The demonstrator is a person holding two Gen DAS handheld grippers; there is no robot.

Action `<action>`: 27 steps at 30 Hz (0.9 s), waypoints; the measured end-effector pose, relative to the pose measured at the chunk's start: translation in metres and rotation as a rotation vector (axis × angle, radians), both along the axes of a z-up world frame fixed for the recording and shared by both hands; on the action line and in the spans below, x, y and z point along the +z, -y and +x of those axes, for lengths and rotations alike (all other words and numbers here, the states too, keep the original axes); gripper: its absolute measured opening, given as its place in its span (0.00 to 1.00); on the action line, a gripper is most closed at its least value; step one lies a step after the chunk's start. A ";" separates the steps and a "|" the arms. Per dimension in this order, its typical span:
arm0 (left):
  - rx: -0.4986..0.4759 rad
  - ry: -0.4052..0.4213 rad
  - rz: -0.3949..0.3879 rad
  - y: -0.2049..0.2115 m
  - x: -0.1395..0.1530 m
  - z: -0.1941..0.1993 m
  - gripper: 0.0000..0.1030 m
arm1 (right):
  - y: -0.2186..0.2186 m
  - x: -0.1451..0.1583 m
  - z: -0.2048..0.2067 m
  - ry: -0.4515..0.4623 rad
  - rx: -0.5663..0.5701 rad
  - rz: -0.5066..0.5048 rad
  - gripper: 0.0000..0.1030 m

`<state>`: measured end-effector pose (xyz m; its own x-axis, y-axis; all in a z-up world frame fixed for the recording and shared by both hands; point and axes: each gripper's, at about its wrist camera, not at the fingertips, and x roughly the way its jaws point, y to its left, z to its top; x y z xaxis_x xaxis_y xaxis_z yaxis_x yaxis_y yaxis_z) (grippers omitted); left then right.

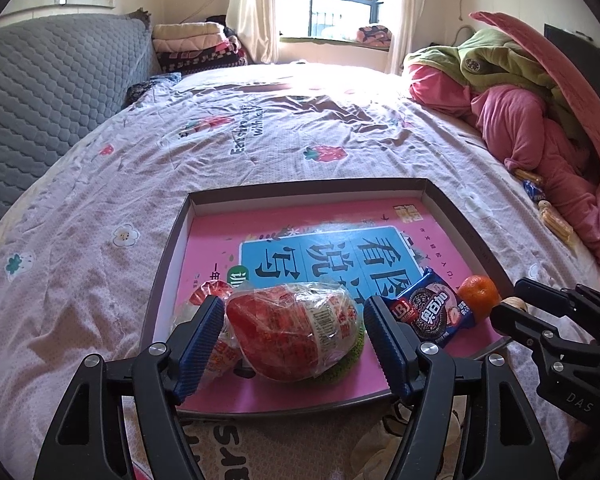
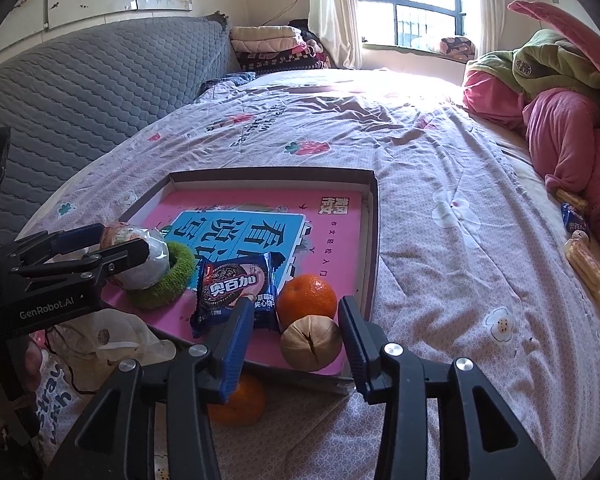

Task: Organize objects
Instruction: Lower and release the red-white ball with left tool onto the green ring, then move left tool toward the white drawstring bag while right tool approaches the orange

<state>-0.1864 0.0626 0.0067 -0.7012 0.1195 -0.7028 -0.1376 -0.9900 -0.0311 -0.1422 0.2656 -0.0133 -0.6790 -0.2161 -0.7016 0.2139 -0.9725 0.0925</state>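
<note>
A shallow box tray (image 1: 464,228) (image 2: 374,216) lined with a pink book lies on the bed. In it are a red wrapped snack bag (image 1: 296,332) (image 2: 140,256) resting on a green ring (image 2: 168,280), a blue cookie packet (image 1: 432,312) (image 2: 236,284), an orange (image 1: 478,294) (image 2: 306,300) and a walnut (image 2: 310,342). My left gripper (image 1: 296,340) is open with its fingers on either side of the snack bag, not squeezing it. My right gripper (image 2: 296,340) is open around the walnut, fingers apart from it.
A second orange (image 2: 240,400) lies on the bed outside the tray's near edge. A plastic bag (image 2: 112,340) lies at the near left. More snack packets (image 2: 580,248) lie at the right by a pile of pink and green bedding (image 1: 520,120). A grey headboard (image 1: 40,100) stands left.
</note>
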 end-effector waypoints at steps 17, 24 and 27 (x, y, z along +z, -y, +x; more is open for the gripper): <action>0.030 -0.048 0.002 0.011 0.030 0.022 0.72 | -0.002 0.019 0.011 -0.055 0.007 -0.019 0.47; 0.032 -0.072 -0.002 0.012 0.046 0.036 0.72 | -0.002 0.033 0.022 -0.093 0.015 -0.035 0.49; 0.033 -0.083 -0.004 0.011 0.053 0.043 0.72 | -0.001 0.041 0.028 -0.116 0.025 -0.043 0.53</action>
<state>-0.1436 0.0514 0.0599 -0.7606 0.0928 -0.6425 -0.1072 -0.9941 -0.0166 -0.1138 0.2668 0.0274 -0.7490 -0.2622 -0.6085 0.2498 -0.9623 0.1072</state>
